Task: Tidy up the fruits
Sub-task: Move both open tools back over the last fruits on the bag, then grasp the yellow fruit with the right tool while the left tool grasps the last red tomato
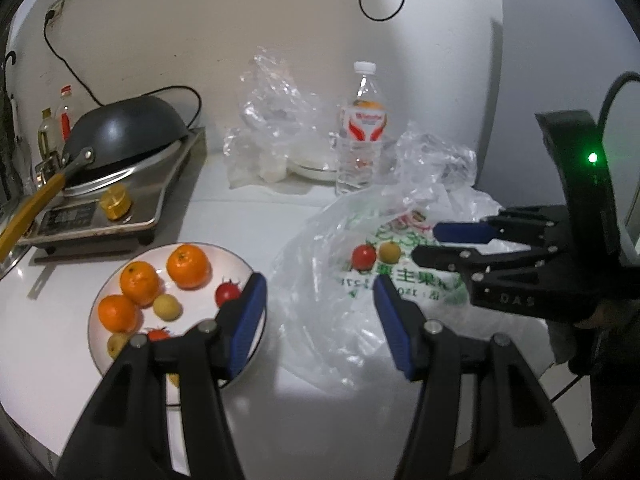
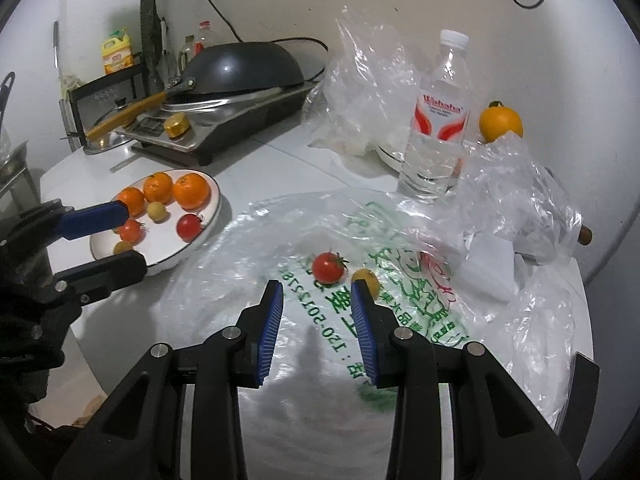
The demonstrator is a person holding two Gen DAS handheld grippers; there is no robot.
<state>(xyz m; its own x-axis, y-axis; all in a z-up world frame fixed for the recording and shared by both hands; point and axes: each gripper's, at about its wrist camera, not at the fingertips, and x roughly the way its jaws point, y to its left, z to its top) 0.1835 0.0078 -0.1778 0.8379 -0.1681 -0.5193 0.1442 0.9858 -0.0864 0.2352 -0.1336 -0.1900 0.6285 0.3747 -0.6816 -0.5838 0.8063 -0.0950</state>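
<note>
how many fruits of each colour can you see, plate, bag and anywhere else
Orange: 4. Three on the white plate; one orange by the wall, behind the water bottle.
Red tomatoes: 3. Two on the plate; one on the plastic bag at.
Small yellow fruits: 3. Two on the plate; one on the bag.
Total: 10

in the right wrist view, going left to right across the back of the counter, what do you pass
yellow detergent bottle → upturned dark wok → crumpled clear bag → water bottle → lone orange
</note>
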